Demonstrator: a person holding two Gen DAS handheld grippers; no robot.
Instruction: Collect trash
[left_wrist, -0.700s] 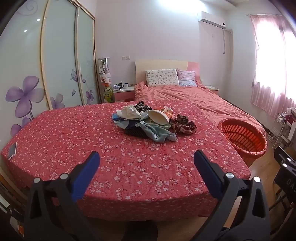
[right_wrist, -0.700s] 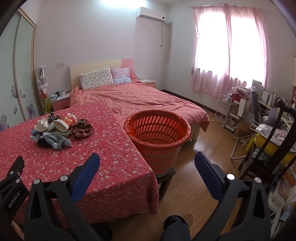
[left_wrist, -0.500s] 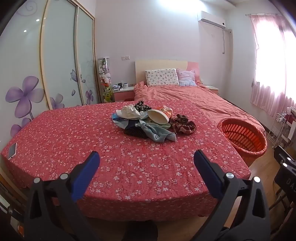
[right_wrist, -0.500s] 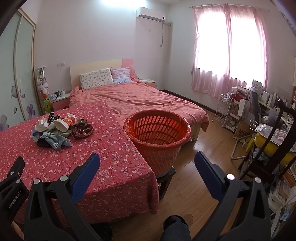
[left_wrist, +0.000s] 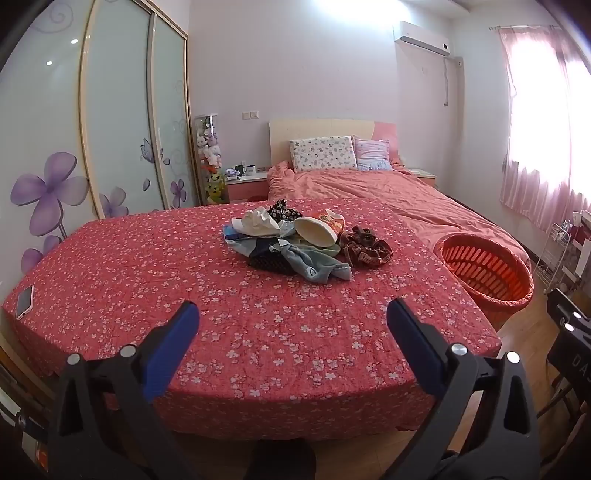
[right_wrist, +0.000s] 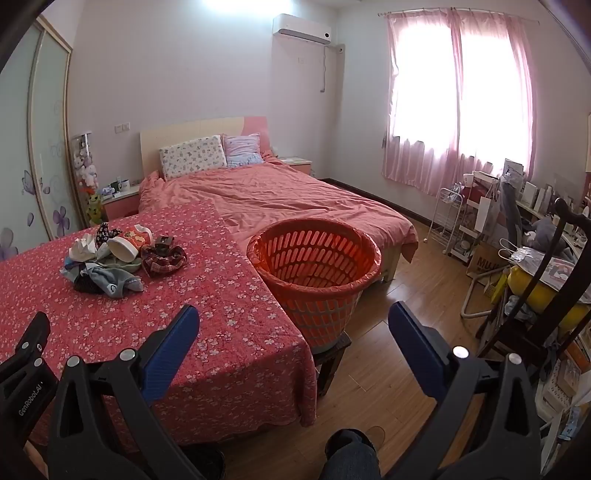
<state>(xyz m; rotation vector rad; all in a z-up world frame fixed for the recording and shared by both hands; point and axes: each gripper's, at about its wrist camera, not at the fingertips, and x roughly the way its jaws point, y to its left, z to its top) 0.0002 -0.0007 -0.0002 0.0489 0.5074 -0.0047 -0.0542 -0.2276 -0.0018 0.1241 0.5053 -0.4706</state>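
Trash pile (left_wrist: 295, 243) sits mid-frame in the left wrist view, on the bench (left_wrist: 147, 280) under a red floral cloth; in the right wrist view it's at left-centre (right_wrist: 118, 258).

Near: left gripper (left_wrist: 291, 317) low in frame, jaws wide apart, holding nothing, over the bench's near edge and well apart from the pile. Right gripper (right_wrist: 293, 317) same: jaws spread wide, nothing held, over the bench corner and wood floor (right_wrist: 388, 350). Left gripper body also shows at lower left of the right wrist view.

Bench left edge: phone (left_wrist: 24, 301) lying flat.

Pile contents, front to back: grey-blue cloth (left_wrist: 317, 264), dark mesh piece (left_wrist: 269, 263), plaid brown scrunched fabric (left_wrist: 364, 247) at the right side, paper bowl (left_wrist: 317, 230) tipped on its side with its opening facing the camera, crumpled white paper (left_wrist: 258, 221), black patterned cloth (left_wrist: 282, 210) at the back.

Orange slatted basket (right_wrist: 314, 258) with a liner, just beside the bench's right edge, on a dark stool (right_wrist: 332, 350); right of frame (left_wrist: 484, 269) in the left wrist view.

Further back: bed (right_wrist: 277, 195) with pink duvet and two pillows, nightstand (left_wrist: 245, 184), wardrobe (left_wrist: 110, 110) with purple flower print at upper left, pink curtains (right_wrist: 458, 96) at upper right. Cluttered shelving and chair (right_wrist: 535, 266) at right.
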